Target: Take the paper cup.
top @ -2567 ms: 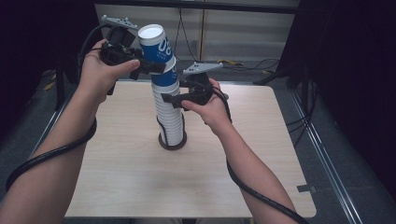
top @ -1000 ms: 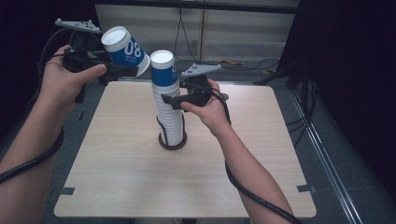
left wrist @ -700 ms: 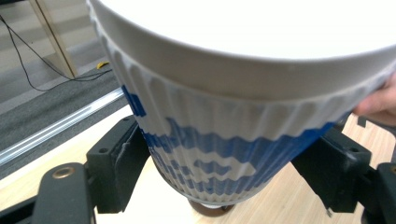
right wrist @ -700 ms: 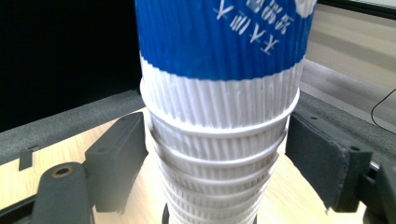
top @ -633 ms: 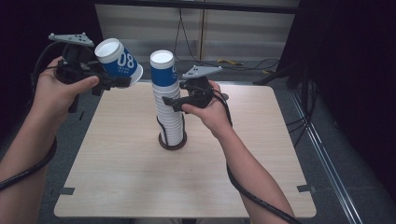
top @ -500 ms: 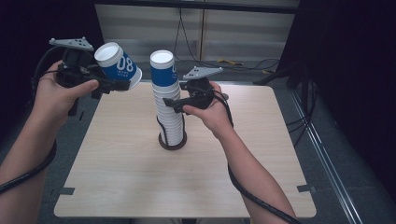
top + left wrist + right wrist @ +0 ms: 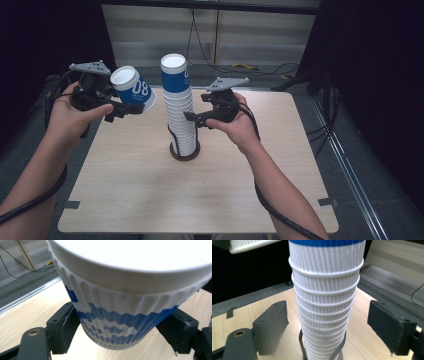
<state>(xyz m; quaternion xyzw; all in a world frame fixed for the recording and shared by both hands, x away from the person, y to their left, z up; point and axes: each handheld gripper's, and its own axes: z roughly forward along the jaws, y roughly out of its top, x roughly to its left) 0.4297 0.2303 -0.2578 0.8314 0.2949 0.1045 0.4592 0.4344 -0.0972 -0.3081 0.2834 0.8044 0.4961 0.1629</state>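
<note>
A: So, status on the cup (image 7: 131,89)?

B: Left gripper (image 7: 120,108) is clamped on it. It's been lifted off the stack (image 7: 180,112) and carried left, tilted, over the table's (image 7: 200,195) far-left corner.

A: Right gripper (image 7: 192,118)?

B: Jaws wide, straddling the stack without touching. One cup separated; setting it down is likely next.

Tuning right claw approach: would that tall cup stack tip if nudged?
Probably. The cup stack is tall and narrow, so a push near the top could topple it. The wire holder around its base should limit sliding. Ribbed paper walls look light and crushable; the right claw stands open around it.
</note>
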